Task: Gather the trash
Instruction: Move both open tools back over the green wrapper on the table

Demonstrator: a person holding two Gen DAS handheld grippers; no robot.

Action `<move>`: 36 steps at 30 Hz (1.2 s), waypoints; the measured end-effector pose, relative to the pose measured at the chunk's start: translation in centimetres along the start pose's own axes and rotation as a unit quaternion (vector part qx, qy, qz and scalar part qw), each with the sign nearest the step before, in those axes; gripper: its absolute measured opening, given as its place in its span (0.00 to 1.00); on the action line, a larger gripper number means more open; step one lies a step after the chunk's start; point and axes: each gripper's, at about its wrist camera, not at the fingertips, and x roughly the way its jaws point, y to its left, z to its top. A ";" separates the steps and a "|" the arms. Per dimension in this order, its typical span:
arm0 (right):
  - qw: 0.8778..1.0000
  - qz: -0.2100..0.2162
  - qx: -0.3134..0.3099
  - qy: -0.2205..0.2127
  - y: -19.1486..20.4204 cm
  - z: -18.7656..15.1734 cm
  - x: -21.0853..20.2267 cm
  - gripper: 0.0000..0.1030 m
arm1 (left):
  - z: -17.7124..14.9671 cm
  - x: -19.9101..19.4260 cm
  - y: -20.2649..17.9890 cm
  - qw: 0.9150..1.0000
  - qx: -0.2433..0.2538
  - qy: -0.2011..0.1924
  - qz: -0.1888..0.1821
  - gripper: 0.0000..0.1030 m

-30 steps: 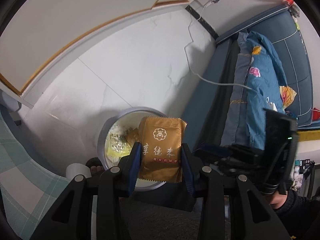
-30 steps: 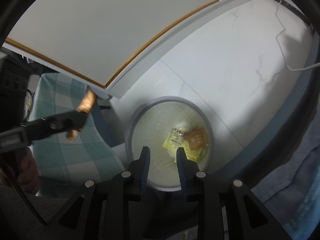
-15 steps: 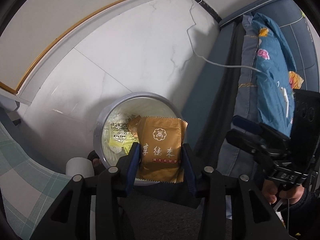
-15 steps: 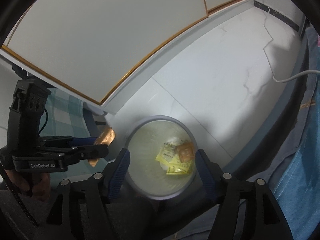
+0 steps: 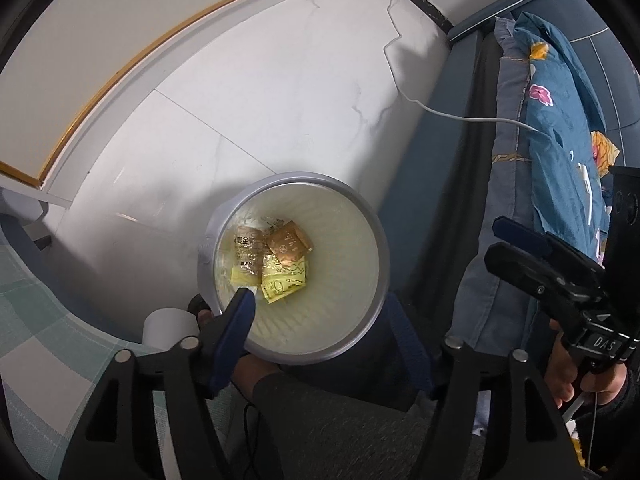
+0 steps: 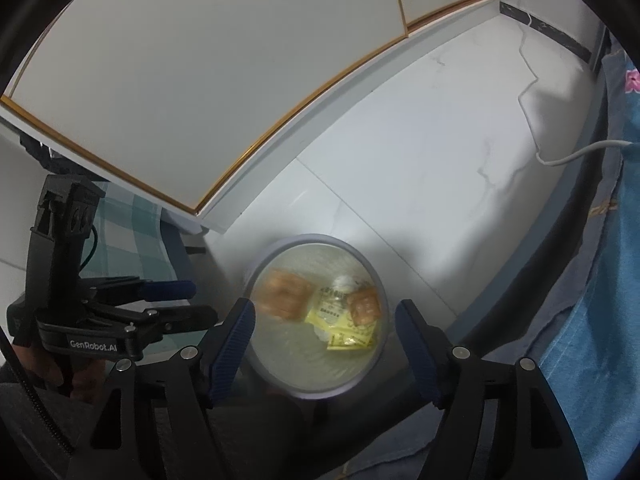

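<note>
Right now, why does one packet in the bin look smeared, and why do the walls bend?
Right wrist view: the brown packet at the bin's left is motion-blurred; the yellow wrappers are soft. Left wrist view: the wrappers look sharp. Both views: fisheye lenses curve the gold-trimmed cabinet edge and darken the corners.

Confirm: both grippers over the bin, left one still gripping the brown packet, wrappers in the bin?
Not quite. The left gripper holds nothing: its jaws are opening with nothing between them, and the brown packet lies in the bin among the wrappers, per the left wrist view. The rest stands.
</note>
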 end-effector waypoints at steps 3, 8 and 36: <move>1.000 -0.001 0.000 -0.005 0.2 -0.1 -0.4 0.74 | -0.3 -0.4 0.0 1.000 -0.002 -0.008 0.003 0.64; 1.000 0.001 0.000 -0.011 0.4 0.0 -1.1 0.74 | -1.1 -2.4 0.3 0.998 -0.016 -0.050 0.018 0.64; 0.969 0.083 -0.123 -0.200 16.3 -1.0 -14.5 0.76 | -12.6 -21.6 2.5 0.897 -0.129 -0.391 0.159 0.64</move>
